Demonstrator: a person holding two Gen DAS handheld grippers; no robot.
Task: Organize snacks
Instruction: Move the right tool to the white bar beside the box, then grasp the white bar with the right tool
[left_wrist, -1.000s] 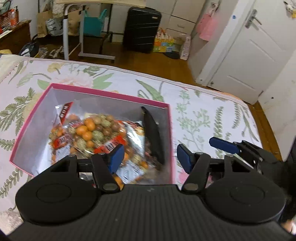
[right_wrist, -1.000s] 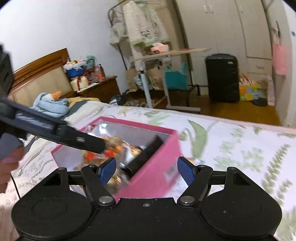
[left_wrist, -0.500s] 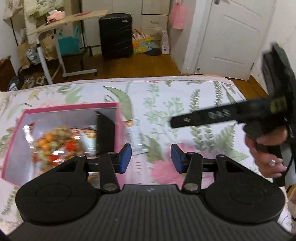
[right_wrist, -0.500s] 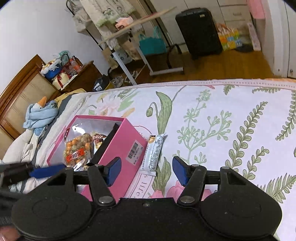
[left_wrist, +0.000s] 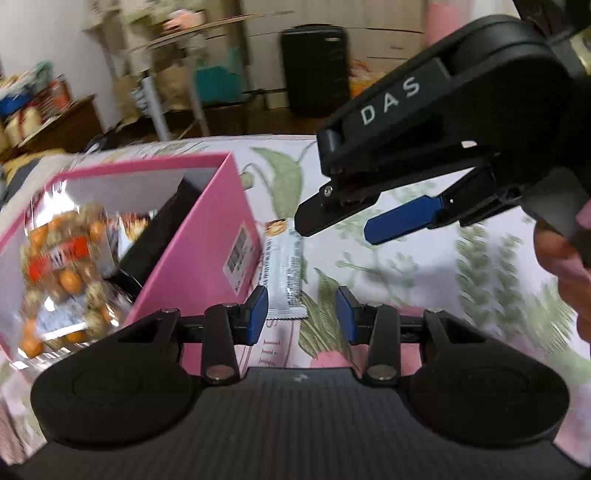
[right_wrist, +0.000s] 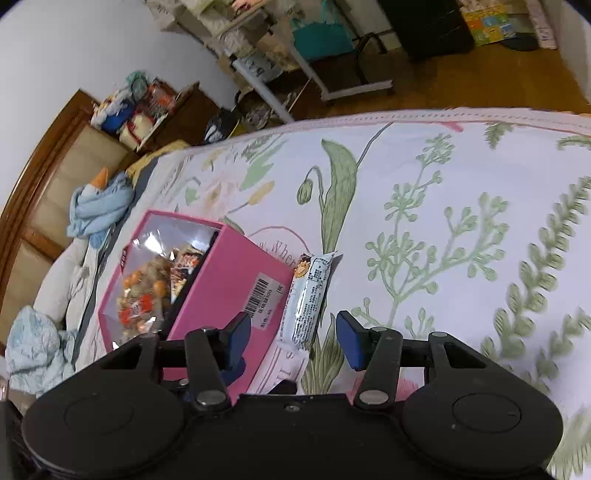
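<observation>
Left wrist view: L gripper (left_wrist: 301, 313) low over the bedspread (left_wrist: 424, 280), jaws apart w/ nothing between them. White snack bar (left_wrist: 283, 271) lies flat on the bedspread just ahead of the gap, nearer the left pad, its near end about level w/ the pad tips; can't tell if the pad touches it. Bar runs alongside the pink box (left_wrist: 207, 236), just beside its labelled wall, maybe touching. Box is open-topped, holds a clear bag (left_wrist: 59, 266) of orange/green nuts w/ red label, plus a dark divider (left_wrist: 159, 232) leaning inside. R gripper (left_wrist: 369, 218) comes in from upper right, "DAS" on its body, one blue pad visible, above the bedspread & beyond the bar; hand (left_wrist: 565, 258) at frame edge holds it. View is motion-blurred.

Right wrist view: R gripper (right_wrist: 293, 338) w/ jaws spread, empty. Bar (right_wrist: 308, 301) sits on the bedspread (right_wrist: 461, 192) just ahead of the gap, pointing away, cartoon face at far end. Box (right_wrist: 236, 288) is left of the bar, barcode sticker facing camera; left pad overlaps the box wall in view, contact unclear. Bag (right_wrist: 144, 291) inside the box. Light blue cloth (right_wrist: 96, 206) near the headboard (right_wrist: 40, 177), well apart from the box. Cluttered nightstand (right_wrist: 147, 110) beyond the bed.
</observation>
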